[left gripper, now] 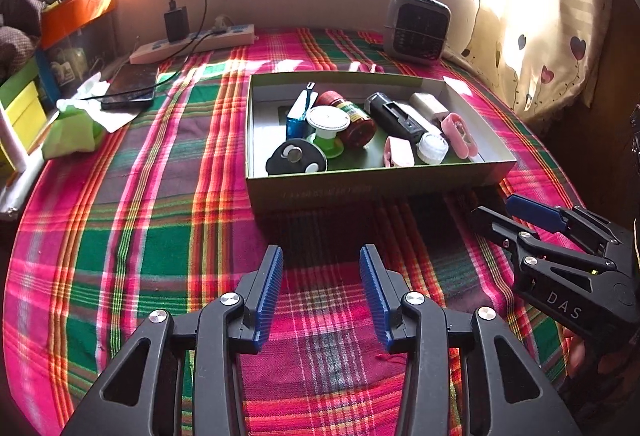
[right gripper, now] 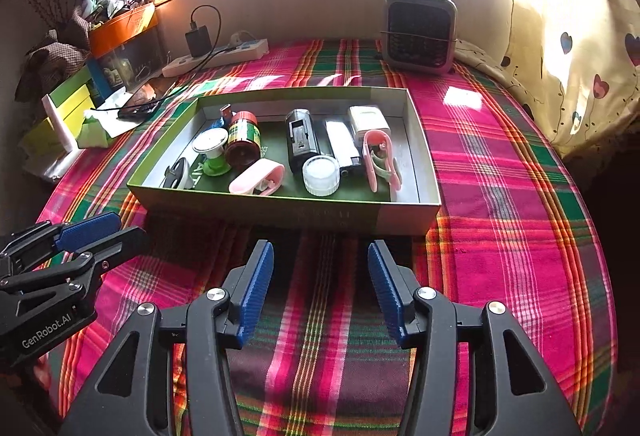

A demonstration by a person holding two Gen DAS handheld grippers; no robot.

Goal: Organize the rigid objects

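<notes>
A shallow green box [left gripper: 376, 188] [right gripper: 280, 210] stands on the plaid cloth and holds several rigid objects: a red jar [left gripper: 352, 116] [right gripper: 242, 140], a black device [left gripper: 396, 114] [right gripper: 302, 142], a white cap [left gripper: 432, 149] [right gripper: 320, 175], pink clips [left gripper: 460, 134] [right gripper: 380, 156], a green-and-white spool [left gripper: 329, 126] [right gripper: 214, 152] and a black disc [left gripper: 296, 158]. My left gripper [left gripper: 321, 290] is open and empty, just in front of the box. My right gripper [right gripper: 321, 286] is open and empty, also before the box. Each gripper shows in the other's view: the right one [left gripper: 516, 214], the left one [right gripper: 104, 228].
A small grey heater [left gripper: 418, 26] [right gripper: 420, 30] stands at the back right. A power strip with a charger [left gripper: 192, 40] [right gripper: 216, 54], a phone [left gripper: 132, 84], tissues [left gripper: 80, 116] and stacked boxes [left gripper: 76, 16] lie at the left. A curtain [right gripper: 572, 36] hangs at the right.
</notes>
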